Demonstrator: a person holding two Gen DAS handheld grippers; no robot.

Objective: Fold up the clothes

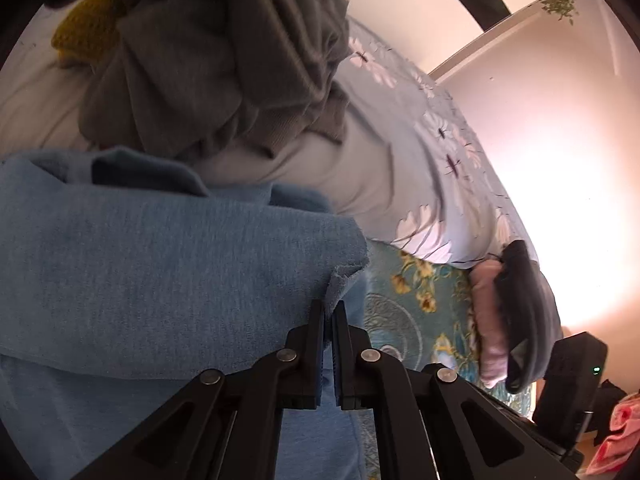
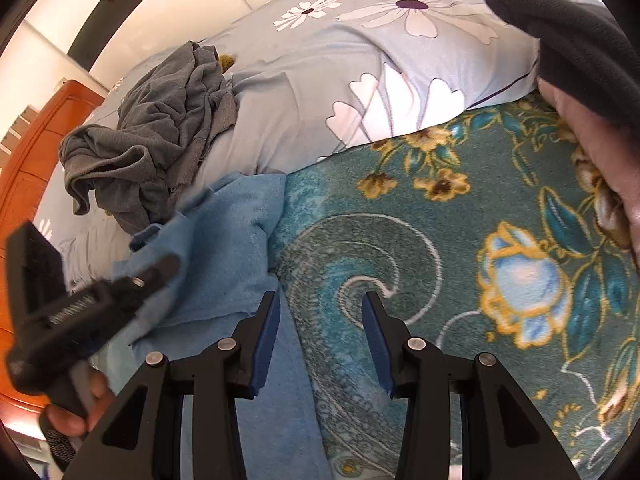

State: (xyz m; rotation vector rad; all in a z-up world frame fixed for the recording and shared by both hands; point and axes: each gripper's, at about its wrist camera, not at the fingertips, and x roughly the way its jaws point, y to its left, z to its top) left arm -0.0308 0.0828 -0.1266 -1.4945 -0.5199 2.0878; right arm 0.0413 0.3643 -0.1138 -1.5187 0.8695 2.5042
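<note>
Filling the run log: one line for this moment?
left tongs: shut on blue garment | right tongs: open, empty | grey garment: crumpled, unfolded

Folded garment (image 2: 224, 248) on blanket (image 2: 420, 240), crumpled garment (image 2: 160, 132) behind on quilt (image 2: 320, 80)

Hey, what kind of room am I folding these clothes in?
Most likely a bedroom: a flower-print duvet lies over a teal floral blanket, with an orange wooden headboard behind it and a grey garment heaped on the bed.
</note>
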